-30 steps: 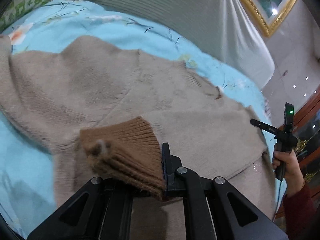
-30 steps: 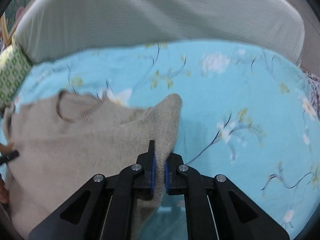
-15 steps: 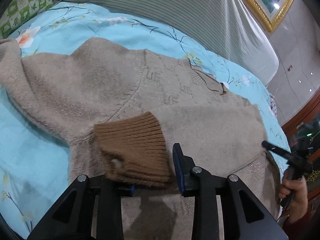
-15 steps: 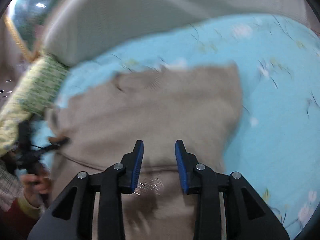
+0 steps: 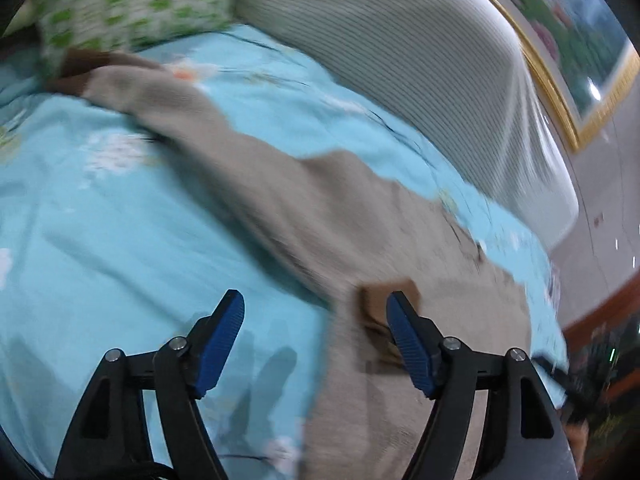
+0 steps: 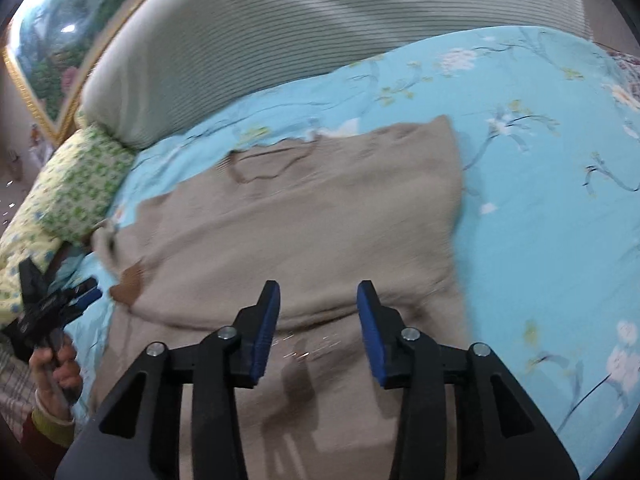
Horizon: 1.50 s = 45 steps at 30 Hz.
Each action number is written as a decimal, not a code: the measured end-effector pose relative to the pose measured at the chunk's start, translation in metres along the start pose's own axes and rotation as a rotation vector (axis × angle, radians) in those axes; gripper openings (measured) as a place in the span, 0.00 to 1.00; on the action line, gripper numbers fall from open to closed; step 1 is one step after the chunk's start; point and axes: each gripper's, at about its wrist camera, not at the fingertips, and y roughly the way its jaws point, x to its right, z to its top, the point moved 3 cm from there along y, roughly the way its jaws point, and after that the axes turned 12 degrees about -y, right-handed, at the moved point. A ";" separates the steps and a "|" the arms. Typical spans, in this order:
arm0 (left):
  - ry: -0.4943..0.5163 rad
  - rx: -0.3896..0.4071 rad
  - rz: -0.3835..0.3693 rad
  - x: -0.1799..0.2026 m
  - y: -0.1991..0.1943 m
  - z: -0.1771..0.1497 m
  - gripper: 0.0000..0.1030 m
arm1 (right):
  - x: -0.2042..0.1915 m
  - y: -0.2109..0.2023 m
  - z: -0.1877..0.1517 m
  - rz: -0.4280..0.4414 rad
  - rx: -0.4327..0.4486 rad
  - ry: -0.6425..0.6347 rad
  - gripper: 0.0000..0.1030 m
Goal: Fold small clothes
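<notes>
A beige knit sweater lies flat on the blue floral bedspread, its right side folded in over the body. One brown ribbed cuff rests on the body; it also shows in the right wrist view. The other sleeve stretches out to the far left, ending in a brown cuff. My left gripper is open and empty, above the bedspread beside the sweater's left edge. My right gripper is open and empty over the sweater's lower body. The left gripper also shows at the far left in the right wrist view.
A striped grey headboard cushion runs along the far side of the bed. A green patterned pillow lies at the far left, also in the left wrist view. A gold-framed picture hangs on the wall.
Both grippers opened and let go: the left released the brown cuff, the right released the sweater's edge. The left gripper swung left over the bedspread; the right pulled back.
</notes>
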 end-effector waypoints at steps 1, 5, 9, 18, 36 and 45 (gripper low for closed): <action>-0.050 0.005 0.007 -0.013 -0.001 0.012 0.72 | -0.008 0.005 -0.002 0.010 -0.008 -0.006 0.43; -0.167 0.041 0.008 -0.049 0.000 0.055 0.73 | -0.030 0.019 -0.014 0.039 -0.058 -0.057 0.44; -0.351 0.081 -0.022 -0.097 0.007 0.106 0.74 | -0.046 0.024 -0.020 0.064 -0.079 -0.073 0.44; -0.669 0.155 -0.226 -0.157 0.030 0.178 0.78 | -0.057 0.036 -0.022 0.072 -0.106 -0.064 0.47; -0.084 0.076 -0.345 0.048 0.007 0.096 0.07 | -0.055 0.016 -0.027 0.100 -0.056 -0.017 0.47; 0.204 -0.096 -0.365 0.190 0.060 -0.029 0.08 | -0.027 -0.009 -0.038 0.061 -0.018 0.045 0.47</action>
